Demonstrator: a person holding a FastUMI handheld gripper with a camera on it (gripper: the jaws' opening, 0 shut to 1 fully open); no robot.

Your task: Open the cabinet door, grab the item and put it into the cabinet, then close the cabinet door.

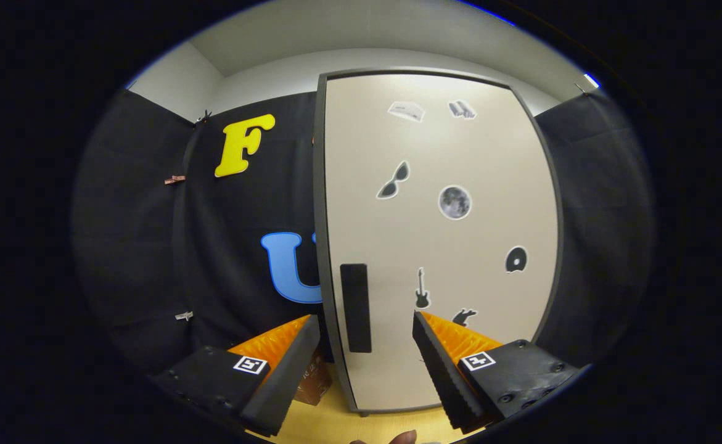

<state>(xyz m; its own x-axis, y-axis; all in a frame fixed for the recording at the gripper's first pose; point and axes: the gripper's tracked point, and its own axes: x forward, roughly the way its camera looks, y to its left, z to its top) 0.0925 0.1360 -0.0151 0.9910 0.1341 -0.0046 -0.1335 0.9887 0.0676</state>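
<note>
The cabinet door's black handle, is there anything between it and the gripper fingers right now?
Nothing visible stands in the way. The gripper is open, and the black handle on the closed cabinet door lies just ahead, between the two fingers. The brown box sits low beside the cabinet, behind the left finger.

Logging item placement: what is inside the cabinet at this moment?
Cannot be told: the cabinet door is shut and covers the interior. Only its front shows, with stickers and a black handle. The gripper is open, fingers spread either side of the handle, not touching it.
</note>
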